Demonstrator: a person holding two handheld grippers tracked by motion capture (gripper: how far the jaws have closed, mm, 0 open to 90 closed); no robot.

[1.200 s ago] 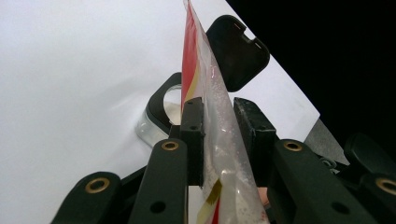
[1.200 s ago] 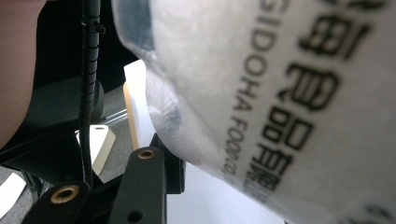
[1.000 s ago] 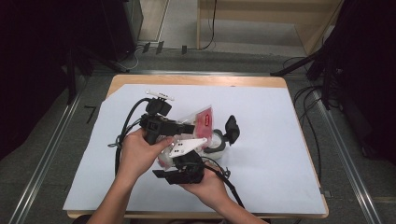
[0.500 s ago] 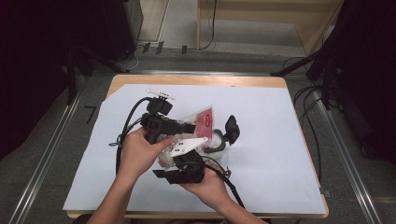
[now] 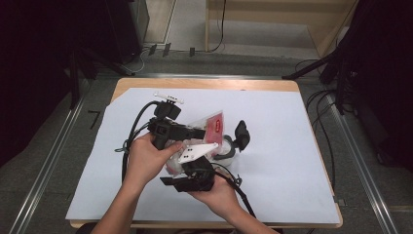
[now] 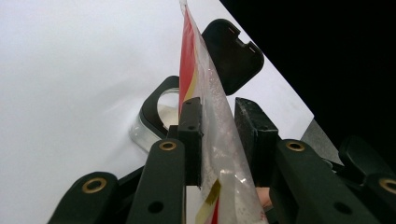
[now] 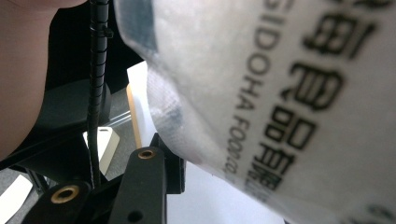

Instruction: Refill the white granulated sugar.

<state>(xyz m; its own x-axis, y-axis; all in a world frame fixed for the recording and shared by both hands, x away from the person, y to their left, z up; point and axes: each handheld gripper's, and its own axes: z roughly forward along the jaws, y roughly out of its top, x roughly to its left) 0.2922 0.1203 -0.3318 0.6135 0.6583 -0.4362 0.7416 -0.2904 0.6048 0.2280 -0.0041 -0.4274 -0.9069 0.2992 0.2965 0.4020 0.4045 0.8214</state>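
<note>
Almost nothing has moved since the earlier frames: both hands sit in the same spot over the middle of the tabletop point(image 5: 292, 146), and the bag point(image 5: 207, 129) keeps its place between them. Left hand-held gripper point(image 5: 195, 132) points right in the high view; its jaws are partly closed with the bag's clear-and-red upper part point(image 6: 205, 93) standing edge-on between them. One pad lies against the film, the other shows a thin gap, so a firm pinch is not confirmed. Right hand-held gripper point(image 5: 187, 171) sits just below and beside it, grey plate on top; in its own view the bag's white printed face point(image 7: 280, 93) lies right across the lens, one black jaw visible below it, the other hidden, so I cannot tell whether it grips. The bag is off the tabletop, held up at the centre, red label end toward the far side. Just right of the bag, a small clear jar point(image 5: 225, 148) with a black rim point(image 6: 154, 100) stands on the white sheet, its black flip lid point(image 5: 242, 134) hinged open.
</note>
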